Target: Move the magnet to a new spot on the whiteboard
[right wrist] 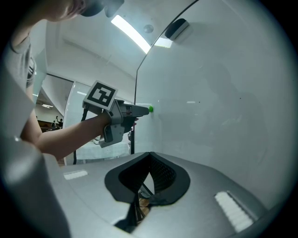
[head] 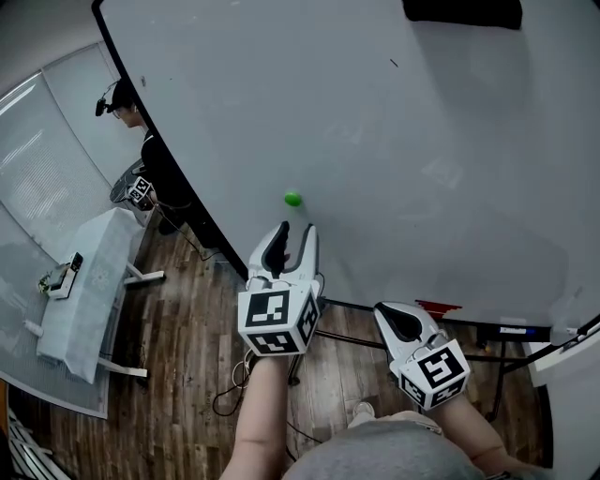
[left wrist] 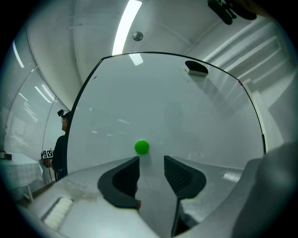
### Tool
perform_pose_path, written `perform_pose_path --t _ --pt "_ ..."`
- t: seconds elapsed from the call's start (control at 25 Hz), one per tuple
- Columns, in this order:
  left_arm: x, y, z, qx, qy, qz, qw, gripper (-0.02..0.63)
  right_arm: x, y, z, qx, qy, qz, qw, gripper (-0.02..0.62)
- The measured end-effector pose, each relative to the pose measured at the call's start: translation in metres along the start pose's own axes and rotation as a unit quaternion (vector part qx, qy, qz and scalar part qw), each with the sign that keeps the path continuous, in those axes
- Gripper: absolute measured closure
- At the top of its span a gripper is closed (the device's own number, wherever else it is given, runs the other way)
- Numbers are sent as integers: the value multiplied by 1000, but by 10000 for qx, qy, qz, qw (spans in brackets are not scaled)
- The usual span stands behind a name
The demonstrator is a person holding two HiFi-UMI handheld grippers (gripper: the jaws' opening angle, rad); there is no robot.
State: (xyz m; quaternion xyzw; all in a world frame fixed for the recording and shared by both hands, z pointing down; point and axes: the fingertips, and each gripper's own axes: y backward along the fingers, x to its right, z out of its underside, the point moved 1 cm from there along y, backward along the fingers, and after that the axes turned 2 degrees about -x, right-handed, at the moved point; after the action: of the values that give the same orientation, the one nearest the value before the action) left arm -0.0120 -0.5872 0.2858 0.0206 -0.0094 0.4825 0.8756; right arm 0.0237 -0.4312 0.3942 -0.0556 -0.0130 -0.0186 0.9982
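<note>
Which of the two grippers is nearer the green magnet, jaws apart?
The left gripper: it points at the green magnet on the whiteboard, jaws apart with nothing between them. The right gripper hangs lower, jaws together.

The whiteboard in front of you carries a small green magnet toward its lower left. A black eraser sits at its top edge, far right of the magnet.

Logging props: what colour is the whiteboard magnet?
Bright green magnet, clearest in the left gripper view.
</note>
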Motion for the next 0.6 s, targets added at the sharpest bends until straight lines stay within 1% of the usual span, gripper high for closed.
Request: perform_pose_path --t 0.24,0.4,0.6 --pt "18 30 10 -23 85 -48 9999 445 -4 16 3 -32 13 -18 10000 595" --pt "29 53 18 -55 168 -148 9997 451 -4 26 -1 -9 63 3 10000 595" --pt "35 90 44 -202 476 -471 9975 532 -3 40 -5 73 40 66 9999 595"
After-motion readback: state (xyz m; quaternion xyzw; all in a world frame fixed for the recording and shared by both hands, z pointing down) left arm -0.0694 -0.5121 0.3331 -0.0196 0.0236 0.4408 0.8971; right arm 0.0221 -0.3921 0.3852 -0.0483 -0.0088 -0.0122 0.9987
